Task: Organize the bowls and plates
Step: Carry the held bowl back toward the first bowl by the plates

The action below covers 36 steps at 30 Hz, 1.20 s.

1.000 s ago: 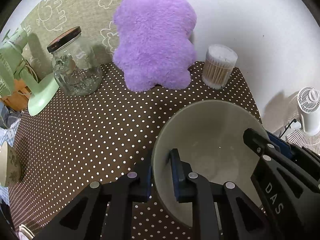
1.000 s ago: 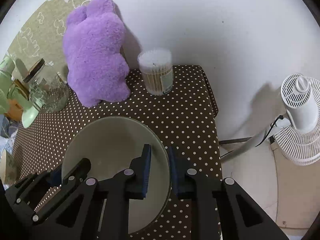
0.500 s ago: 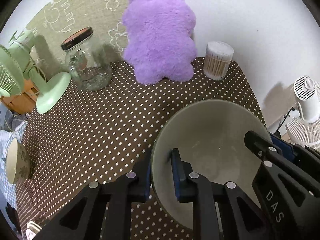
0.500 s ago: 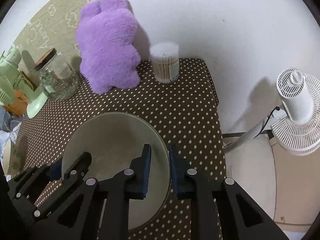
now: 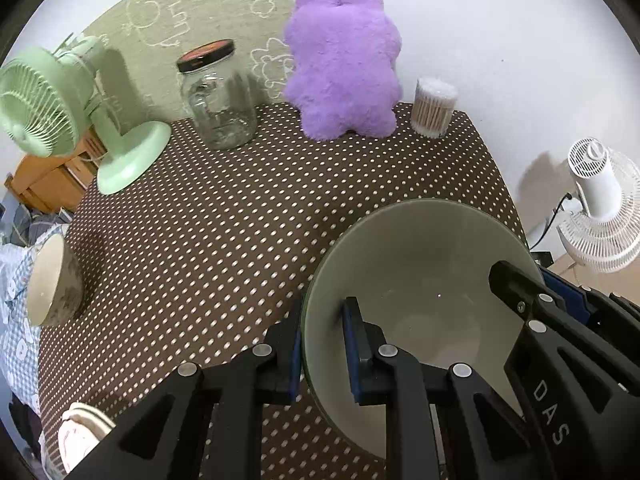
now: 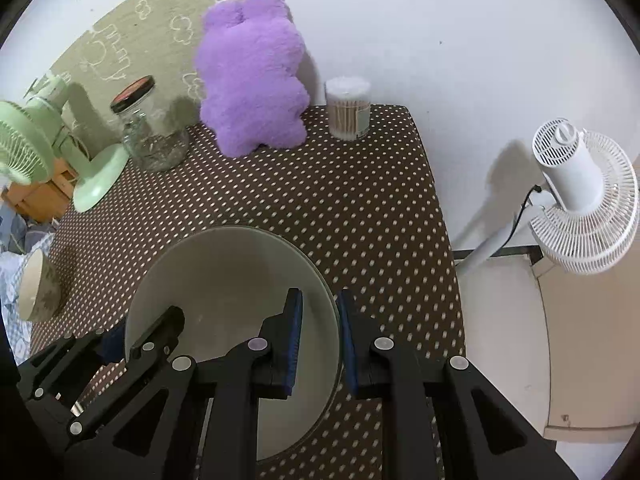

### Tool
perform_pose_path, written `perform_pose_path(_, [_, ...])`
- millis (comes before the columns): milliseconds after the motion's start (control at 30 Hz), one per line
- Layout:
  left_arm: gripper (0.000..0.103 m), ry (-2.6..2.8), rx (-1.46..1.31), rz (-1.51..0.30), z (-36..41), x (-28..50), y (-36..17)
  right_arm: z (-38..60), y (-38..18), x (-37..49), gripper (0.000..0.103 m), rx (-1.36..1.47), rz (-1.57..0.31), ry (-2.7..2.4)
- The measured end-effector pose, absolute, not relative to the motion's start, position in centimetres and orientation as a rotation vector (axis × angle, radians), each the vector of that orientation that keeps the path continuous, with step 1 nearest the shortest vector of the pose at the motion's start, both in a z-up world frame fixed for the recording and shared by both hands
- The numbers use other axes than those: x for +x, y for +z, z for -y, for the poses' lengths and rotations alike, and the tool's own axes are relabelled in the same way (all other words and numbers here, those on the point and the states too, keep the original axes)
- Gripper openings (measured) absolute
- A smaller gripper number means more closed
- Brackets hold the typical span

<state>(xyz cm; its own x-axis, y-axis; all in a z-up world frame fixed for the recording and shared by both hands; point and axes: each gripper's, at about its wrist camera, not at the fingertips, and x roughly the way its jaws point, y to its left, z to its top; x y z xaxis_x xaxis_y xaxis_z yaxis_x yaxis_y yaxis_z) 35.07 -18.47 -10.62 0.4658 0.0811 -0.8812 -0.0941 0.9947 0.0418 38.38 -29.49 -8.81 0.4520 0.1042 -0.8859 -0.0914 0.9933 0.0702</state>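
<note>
A large pale bowl [image 5: 420, 276] hangs above the brown dotted table [image 5: 224, 232], carried between both grippers. My left gripper [image 5: 322, 316] is shut on the bowl's left rim, one pad inside and one outside. In the right wrist view the same bowl [image 6: 224, 276] has its right rim pinched by my right gripper [image 6: 320, 300], also shut. Each gripper shows in the other's view at the opposite rim. A smaller patterned bowl [image 5: 52, 280] lies on its side at the table's left edge.
Along the back wall stand a purple plush toy [image 5: 344, 64], a glass jar [image 5: 218, 96], a tub of cotton swabs [image 5: 432, 108] and a green desk fan [image 5: 44, 108]. A white floor fan [image 6: 580, 200] stands beyond the table's right edge. A pale item [image 5: 80, 428] sits at the near left corner.
Both grippers have drawn back from the wall and risen a little with the bowl held between them. More of the table, the green fan and the small bowl have come into view.
</note>
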Motion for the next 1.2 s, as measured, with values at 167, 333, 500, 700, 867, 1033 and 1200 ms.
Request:
perform_pose_path(167, [0.016,0.104,-0.015,-1.081,17.4,32.9,-9.8,28.5,-7.9,35.8,0.022,0.019,-1.088,0.115])
perform_pose_path(333, [0.016,0.100,-0.011,-1.075,16.1,30.7,-8.9,27.0,-7.1,33.4,0.022,0.025,-1.082,0.108])
perform_pose_path(500, [0.016,0.090,-0.015,-1.058,14.8,28.4,-7.7,25.6,-5.7,31.2,0.022,0.022,-1.062,0.098])
perform_pose_path(700, [0.016,0.067,-0.016,-1.035,13.5,26.1,-6.4,24.0,-4.0,28.5,0.022,0.017,-1.036,0.078])
perform_pose_path(867, [0.016,0.047,-0.029,-1.014,12.3,24.1,-5.5,23.1,-2.8,26.1,0.022,0.016,-1.014,0.057])
perform_pose_path(1033, [0.016,0.030,-0.039,-1.005,11.5,22.5,-4.9,22.4,-2.0,23.9,0.022,0.018,-1.001,0.038])
perform_pose_path(1200, [0.016,0.012,-0.037,-0.999,11.0,20.6,-4.7,21.9,-1.7,21.7,0.022,0.016,-0.995,0.026])
